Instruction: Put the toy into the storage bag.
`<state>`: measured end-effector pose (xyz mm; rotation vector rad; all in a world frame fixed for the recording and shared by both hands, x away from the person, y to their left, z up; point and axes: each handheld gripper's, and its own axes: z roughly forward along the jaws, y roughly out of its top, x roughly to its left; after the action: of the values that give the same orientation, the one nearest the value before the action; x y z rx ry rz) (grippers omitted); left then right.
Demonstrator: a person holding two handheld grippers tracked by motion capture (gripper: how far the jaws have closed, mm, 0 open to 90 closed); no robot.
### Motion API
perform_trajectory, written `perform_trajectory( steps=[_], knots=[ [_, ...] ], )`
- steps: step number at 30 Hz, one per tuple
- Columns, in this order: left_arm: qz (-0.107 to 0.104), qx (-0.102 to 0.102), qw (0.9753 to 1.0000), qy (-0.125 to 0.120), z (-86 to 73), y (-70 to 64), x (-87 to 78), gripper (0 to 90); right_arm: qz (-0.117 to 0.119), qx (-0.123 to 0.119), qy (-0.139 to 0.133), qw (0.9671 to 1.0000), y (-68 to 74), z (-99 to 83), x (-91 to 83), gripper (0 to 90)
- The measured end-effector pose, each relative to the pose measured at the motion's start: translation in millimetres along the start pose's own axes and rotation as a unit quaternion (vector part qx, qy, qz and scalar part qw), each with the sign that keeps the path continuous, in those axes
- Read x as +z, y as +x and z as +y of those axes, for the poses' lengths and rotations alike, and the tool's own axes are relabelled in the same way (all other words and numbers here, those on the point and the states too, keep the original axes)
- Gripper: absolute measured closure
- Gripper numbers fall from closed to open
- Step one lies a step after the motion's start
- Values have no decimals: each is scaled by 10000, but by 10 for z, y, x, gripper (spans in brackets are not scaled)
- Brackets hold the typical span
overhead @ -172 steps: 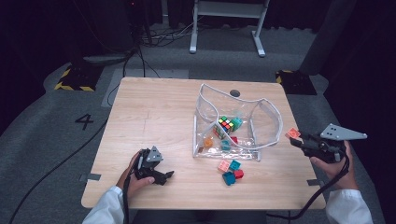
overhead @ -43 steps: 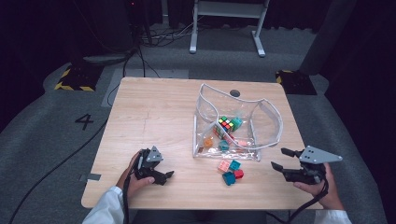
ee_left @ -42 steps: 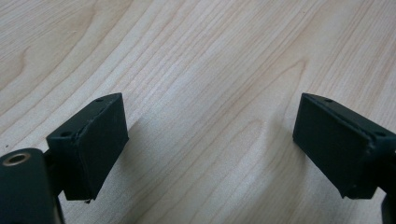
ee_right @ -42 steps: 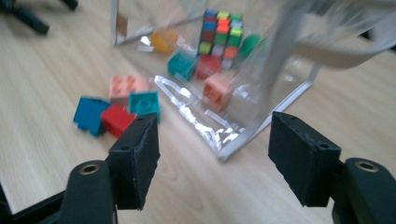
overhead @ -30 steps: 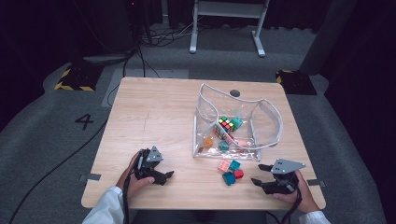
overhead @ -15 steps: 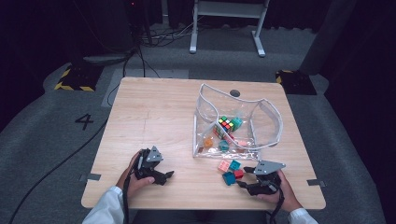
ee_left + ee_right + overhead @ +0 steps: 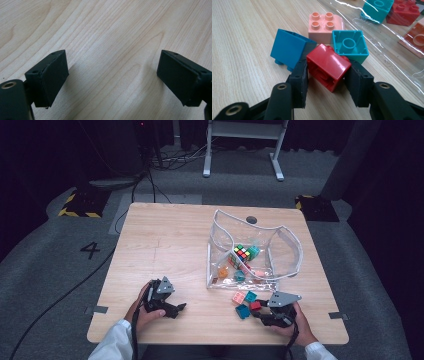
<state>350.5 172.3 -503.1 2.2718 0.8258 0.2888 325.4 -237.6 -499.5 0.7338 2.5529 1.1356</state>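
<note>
On the table in front of a clear plastic bag [image 7: 285, 245], a red brick [image 7: 328, 66] lies tilted among a blue brick [image 7: 287, 48], a pink brick [image 7: 323, 23] and a teal brick [image 7: 349, 45]. My right gripper [image 7: 328, 71] has a jaw pressed against each side of the red brick [image 7: 255, 305]. It sits near the front edge, with the right gripper [image 7: 260, 312] reaching in from the right. My left gripper [image 7: 179, 309] rests at the front left, and the left gripper [image 7: 112, 72] is open over bare wood.
The bag holds a Rubik's cube [image 7: 241, 252] and several more bricks; its transparent front wall [image 7: 387, 37] lies just beyond the loose bricks. The wooden table [image 7: 165, 240] has free room on its left half. Its front edge is close to both hands.
My right gripper has travelled from the table's right edge leftward to the loose bricks and its jaws now flank the red brick. The left gripper has stayed put.
</note>
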Motion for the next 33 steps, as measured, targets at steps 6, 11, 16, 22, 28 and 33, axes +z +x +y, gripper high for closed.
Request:
perform_trajectory(
  steps=[6, 11, 16, 22, 28, 33],
  knots=[
    [5, -6, 10000, -1, 0, -1, 0, 104, 3, 59, 37, 10000, 13, -28, -33, 550],
    [-1, -1, 10000, -1, 0, 0, 0, 103, -4, -112, -21, 9999, -13, -72, -104, 551],
    [0, 0, 10000, -1, 0, 0, 0, 104, -73, -28, -75, 9999, -89, -133, -218, 550],
    [1, 1, 10000, -1, 0, -1, 0, 104, -289, 165, -204, 9992, -242, -206, -403, 550],
    [0, 1, 10000, 0, 0, 0, 0, 104, -490, 436, -276, 9975, -440, -240, -586, 550],
    [-1, -1, 10000, -1, 0, 0, 0, 103, -699, 610, -346, 9951, -610, -256, -737, 551]
  ],
)
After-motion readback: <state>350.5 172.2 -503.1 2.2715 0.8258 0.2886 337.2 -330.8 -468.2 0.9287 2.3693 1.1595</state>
